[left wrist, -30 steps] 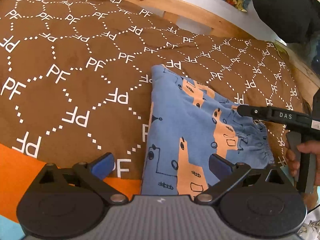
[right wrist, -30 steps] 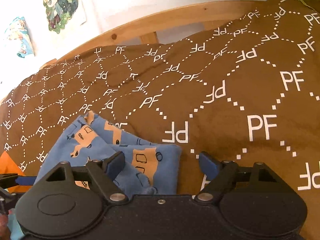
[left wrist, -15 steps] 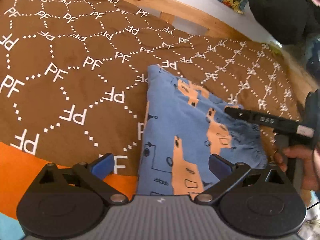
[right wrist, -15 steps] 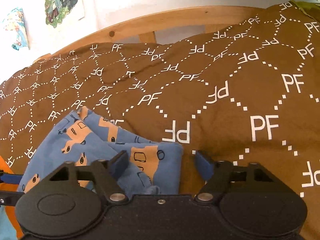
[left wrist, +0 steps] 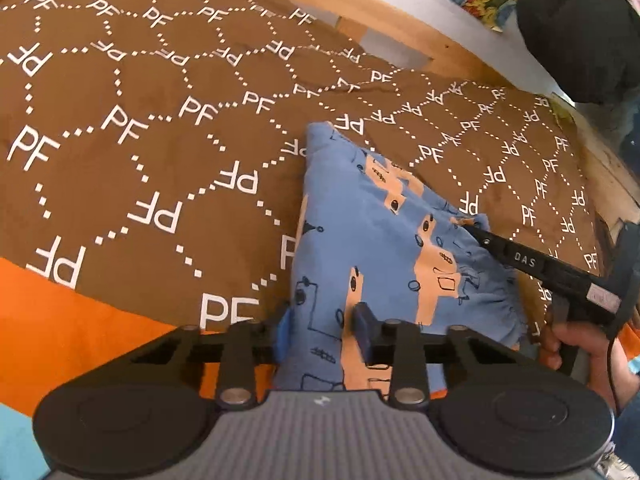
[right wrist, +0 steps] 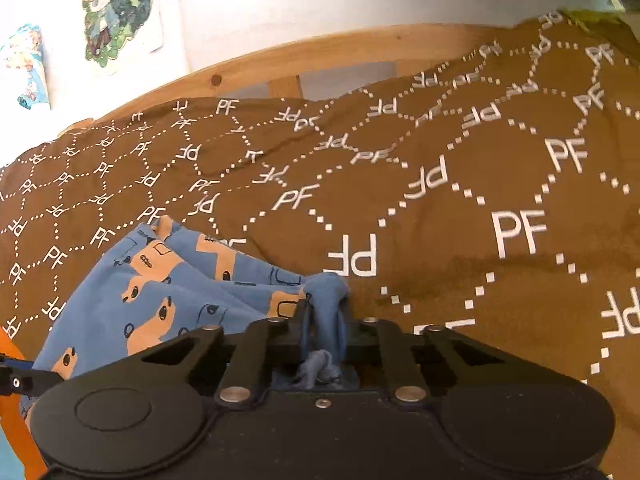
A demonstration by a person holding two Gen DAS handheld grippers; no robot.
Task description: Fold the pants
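The blue pants (left wrist: 384,240) with orange animal prints lie partly folded on the brown blanket (left wrist: 140,128). My left gripper (left wrist: 324,330) is shut on the pants' near left edge, cloth bunched between its blue pads. My right gripper (right wrist: 324,316) is shut on the pants' (right wrist: 168,292) right corner by the gathered waistband, with fabric pinched and pulled up between its fingers. The right gripper also shows in the left wrist view (left wrist: 476,236) as a black finger on the waistband, held by a hand.
The brown blanket (right wrist: 460,200) with white PF lettering covers the bed, with an orange band (left wrist: 60,320) at the near edge. A wooden bed rail (right wrist: 320,56) runs along the far side, below a white wall with posters (right wrist: 116,8). A dark object (left wrist: 576,28) sits far right.
Both grippers went from open to shut on the pants. The left one closed on the near left edge, the right one on the waistband corner, bunching the cloth.
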